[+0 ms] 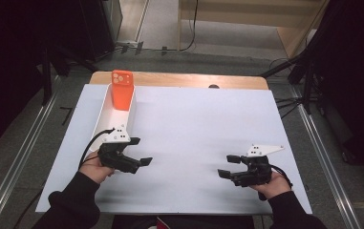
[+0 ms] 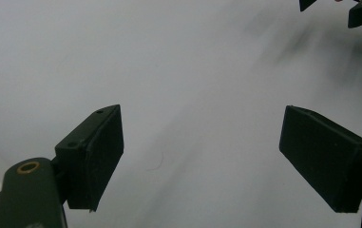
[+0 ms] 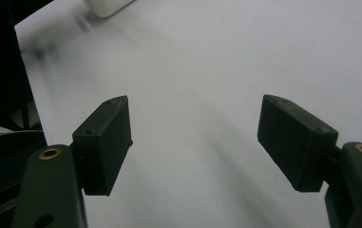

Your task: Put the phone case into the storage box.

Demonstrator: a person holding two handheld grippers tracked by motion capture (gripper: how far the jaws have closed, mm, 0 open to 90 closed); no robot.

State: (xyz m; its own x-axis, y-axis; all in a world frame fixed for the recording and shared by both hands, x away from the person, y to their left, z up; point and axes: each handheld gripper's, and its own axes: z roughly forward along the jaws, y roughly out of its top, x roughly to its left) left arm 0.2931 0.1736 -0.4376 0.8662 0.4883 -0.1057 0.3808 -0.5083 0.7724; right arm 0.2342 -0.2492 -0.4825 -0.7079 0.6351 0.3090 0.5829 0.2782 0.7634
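Nearest you, at the bottom edge of the high view, your two dark sleeves enter the frame. Your left hand [image 1: 95, 168] carries the left gripper [image 1: 140, 151]; its jaws stand apart with nothing between them, angled toward the middle of the sheet. In the left gripper view the same two black pads [image 2: 103, 156] are spread over bare white surface, gripping nothing. Your right hand [image 1: 271, 183] carries the right gripper [image 1: 227, 165], which points leftward toward the other one; its jaws are likewise spread wide and empty, and the right gripper view shows its pads [image 3: 107, 145] apart above the plain sheet. The two grippers are well apart, each over its own side of the near half.

Beneath both lies the white sheet [image 1: 194, 124], which covers most of the wooden table [image 1: 179, 79]; a strip of wood shows along the far edge.

Farther off, on the left side of the sheet, a long white tray [image 1: 104, 119] runs away from you, its near end just beside the left gripper's grey plate. At the tray's far end an orange phone case [image 1: 122, 94] leans tilted inside it, camera cut-out uppermost.
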